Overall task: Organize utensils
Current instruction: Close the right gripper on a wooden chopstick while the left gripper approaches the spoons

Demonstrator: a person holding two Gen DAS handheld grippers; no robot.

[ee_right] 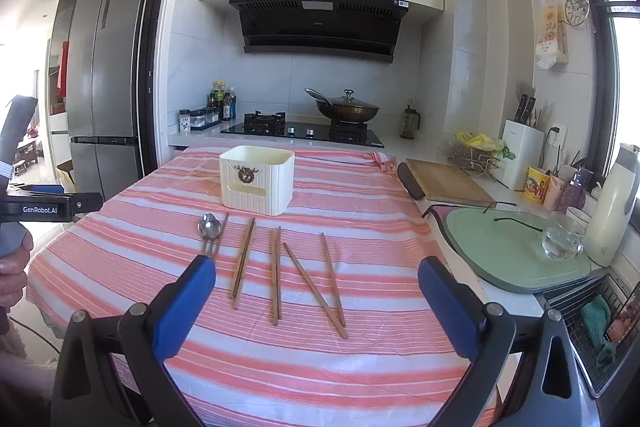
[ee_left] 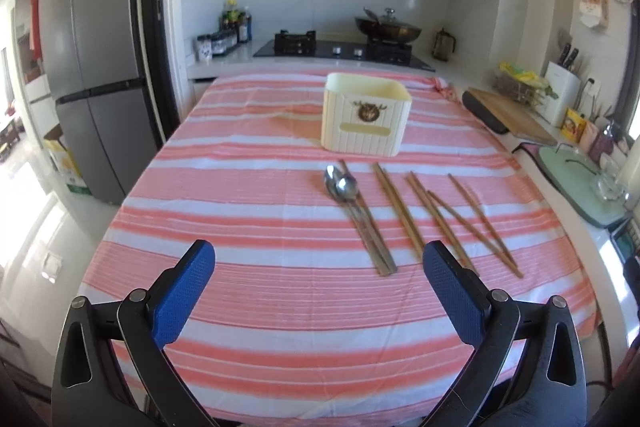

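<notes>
On the striped tablecloth [ee_right: 360,195], nothing was sorted yet — spoons [ee_left: 342,187] and chopsticks [ee_right: 276,275] lay before the cream holder [ee_right: 258,181], seemingly empty. Both the left gripper [ee_left: 318,267] and right gripper [ee_right: 316,281] hovered spread wide, holding nothing.

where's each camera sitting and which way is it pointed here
Left wrist view: rides on the left claw, looking forward over the striped table at the cream utensil holder, spoons and chopsticks; only its own open blue fingers show.
Right wrist view: rides on the right claw, further right, facing the same way; its blue fingers show, plus the person's hand holding the other device at the left edge.
Shared: holder, utensils, tablecloth, stove, fridge.
</notes>
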